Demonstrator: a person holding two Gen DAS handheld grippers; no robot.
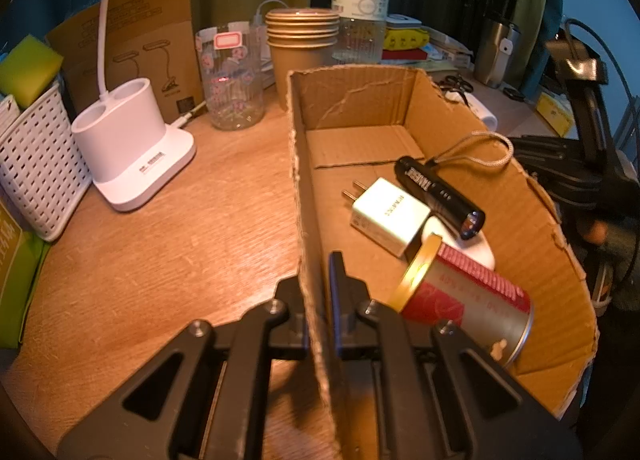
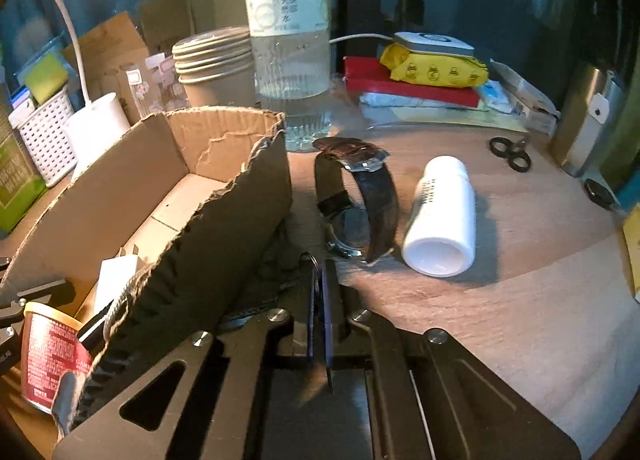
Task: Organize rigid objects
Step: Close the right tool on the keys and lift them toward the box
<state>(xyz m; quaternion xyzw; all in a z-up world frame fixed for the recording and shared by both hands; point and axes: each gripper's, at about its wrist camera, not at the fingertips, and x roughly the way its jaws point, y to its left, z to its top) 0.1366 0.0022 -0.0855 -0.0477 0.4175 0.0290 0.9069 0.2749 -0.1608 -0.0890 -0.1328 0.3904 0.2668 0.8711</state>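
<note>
While the left gripper [image 1: 320, 300] stands clamped on the near left wall of the torn brown cardboard box [image 1: 532, 228], that box takes up most of the round wooden tabletop [image 1: 192, 228] ahead of it. Inside, just right of the fingers, lies a red-and-silver tin can with a gold lid [image 1: 468, 300], on its side; beyond it rest a white wall-plug charger [image 1: 390, 216] and a small black flashlight [image 1: 438, 190] with a grey cord loop — the flashlight touches the charger's far edge. Ahead and left of this gripper, outside the box, sit a white desk-lamp base [image 1: 132, 144] and a clear printed glass [image 1: 230, 76]. The right gripper [image 2: 320, 292] has its jaws together beside the box's outer right wall, with what looks like a thin metal ring at the tips; whether it is held I cannot tell. Just ahead of it stands a dark leather-strap wristwatch [image 2: 360, 196] on its edge, and to the right of that a white plastic bottle [image 2: 442, 216] lies on its side — both on the table, outside the box.
</note>
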